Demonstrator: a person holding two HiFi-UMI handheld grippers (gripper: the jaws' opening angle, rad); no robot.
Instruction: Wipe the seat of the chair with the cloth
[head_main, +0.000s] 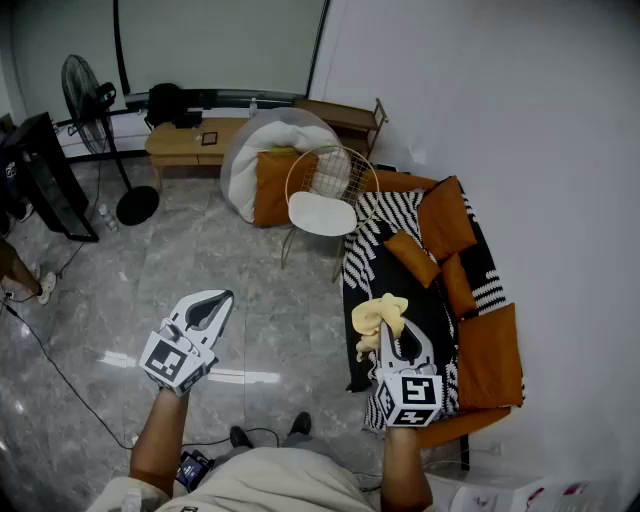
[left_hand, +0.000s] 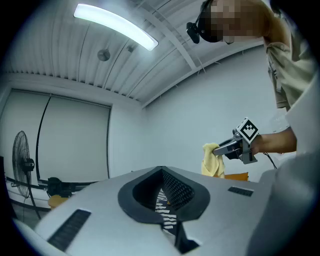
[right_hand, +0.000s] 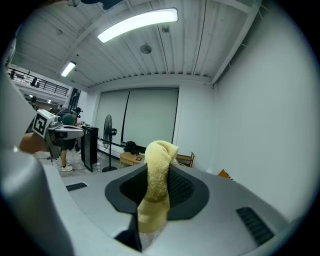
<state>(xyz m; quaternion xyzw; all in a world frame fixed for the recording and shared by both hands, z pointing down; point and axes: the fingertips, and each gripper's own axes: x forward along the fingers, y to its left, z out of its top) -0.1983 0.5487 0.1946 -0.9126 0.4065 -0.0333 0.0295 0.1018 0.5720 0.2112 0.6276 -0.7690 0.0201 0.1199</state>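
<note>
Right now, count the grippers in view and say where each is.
2. The left gripper is held over the grey floor at lower left; the right gripper is over the striped sofa, shut on the yellow cloth.

The left gripper (head_main: 214, 303) is carried low in front of the body on a bare left forearm (head_main: 160, 440) and is pointed forward, a little to the right. Its jaws are brought together at the tips, and nothing is caught between them. The right gripper (head_main: 395, 328) is raised level with it on the right forearm (head_main: 400, 470) and is pointed forward. Its jaws are closed on a yellow cloth (head_main: 380, 315), which is bunched above the tips and hangs down between them. The two grippers are kept well apart, side by side.
</note>
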